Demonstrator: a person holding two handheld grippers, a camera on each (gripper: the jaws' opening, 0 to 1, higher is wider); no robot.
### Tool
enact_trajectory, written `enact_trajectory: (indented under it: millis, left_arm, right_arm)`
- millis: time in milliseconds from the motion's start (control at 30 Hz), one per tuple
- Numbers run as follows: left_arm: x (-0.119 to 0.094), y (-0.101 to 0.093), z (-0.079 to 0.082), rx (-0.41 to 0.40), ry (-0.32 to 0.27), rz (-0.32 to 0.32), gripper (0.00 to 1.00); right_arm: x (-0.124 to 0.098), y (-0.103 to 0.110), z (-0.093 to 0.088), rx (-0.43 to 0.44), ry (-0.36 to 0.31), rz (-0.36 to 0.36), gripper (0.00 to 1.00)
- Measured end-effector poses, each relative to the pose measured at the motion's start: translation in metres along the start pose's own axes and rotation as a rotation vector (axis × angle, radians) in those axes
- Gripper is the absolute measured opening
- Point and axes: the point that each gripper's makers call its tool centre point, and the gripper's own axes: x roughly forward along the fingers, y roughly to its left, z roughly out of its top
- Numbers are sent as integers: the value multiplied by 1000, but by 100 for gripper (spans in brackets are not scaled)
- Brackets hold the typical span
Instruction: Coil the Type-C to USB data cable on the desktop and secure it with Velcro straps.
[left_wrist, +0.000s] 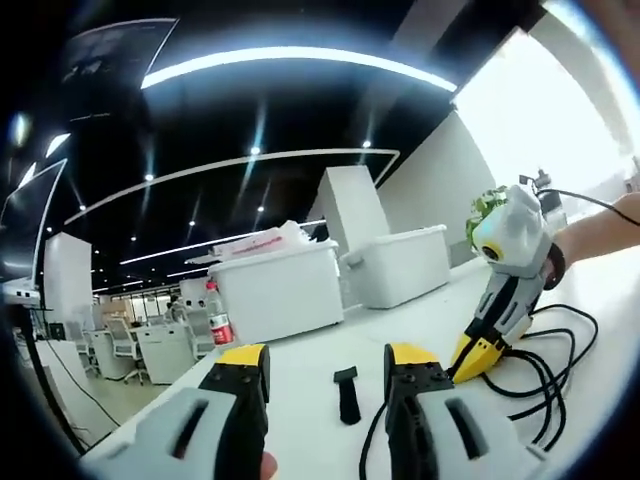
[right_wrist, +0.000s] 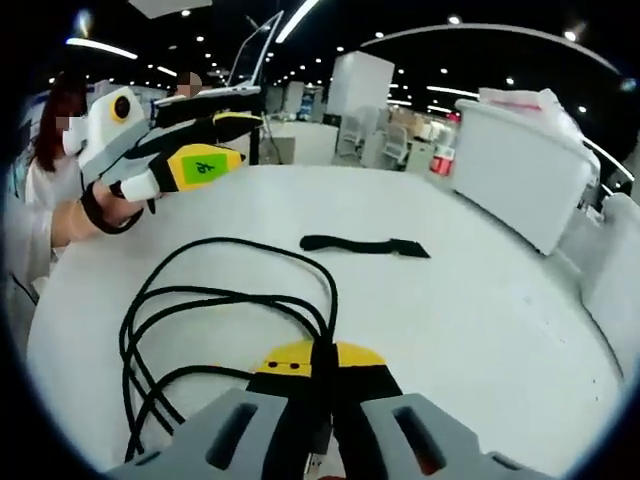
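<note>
A black data cable (right_wrist: 215, 300) lies in loose loops on the white desktop (right_wrist: 480, 320). My right gripper (right_wrist: 322, 364) is shut on one strand of it, which runs up between the yellow-tipped jaws. Seen from the left gripper view, that right gripper (left_wrist: 478, 352) tilts down onto the cable (left_wrist: 545, 375) at the right. A short black Velcro strap (right_wrist: 365, 245) lies flat beyond the loops; the strap (left_wrist: 347, 393) also sits just ahead of my left gripper (left_wrist: 328, 372), which is open and holds nothing. In the right gripper view, the left gripper (right_wrist: 205, 145) hovers above the table's far left.
White lidded storage bins (left_wrist: 285, 290) (left_wrist: 400, 262) stand along the back of the table, with a red-labelled bottle (left_wrist: 219, 320) beside them. One bin (right_wrist: 515, 170) is at the right edge. A person (right_wrist: 45, 170) stands at the left.
</note>
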Motion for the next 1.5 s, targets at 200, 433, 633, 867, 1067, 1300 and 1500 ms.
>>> enact_trajectory:
  millis: [200,433,633,867,1067,1300,1500]
  left_arm:
    - [1,-1,-2,-19,8,-10,47]
    - [1,-9,10,-82,-32,-80,50]
    - [-1,-40,21,-332,-60,-301,57]
    - [-8,-46,32,-559,-80,-405,56]
    - [-14,-65,40,-797,-54,-569,51]
    - [-16,-75,39,-631,-62,-591,53]
    - [-20,-84,42,-693,-64,-668,47]
  right_arm:
    - [-9,-8,4,-28,-1,-84,3]
    - [-51,-10,32,-138,-174,-260,2]
    - [-96,6,62,-313,-324,-388,3]
    - [-131,26,77,-378,-443,-425,2]
    - [-137,40,92,-417,-512,-414,2]
    - [-140,50,99,-448,-548,-399,2]
    - [-139,52,99,-439,-562,-375,2]
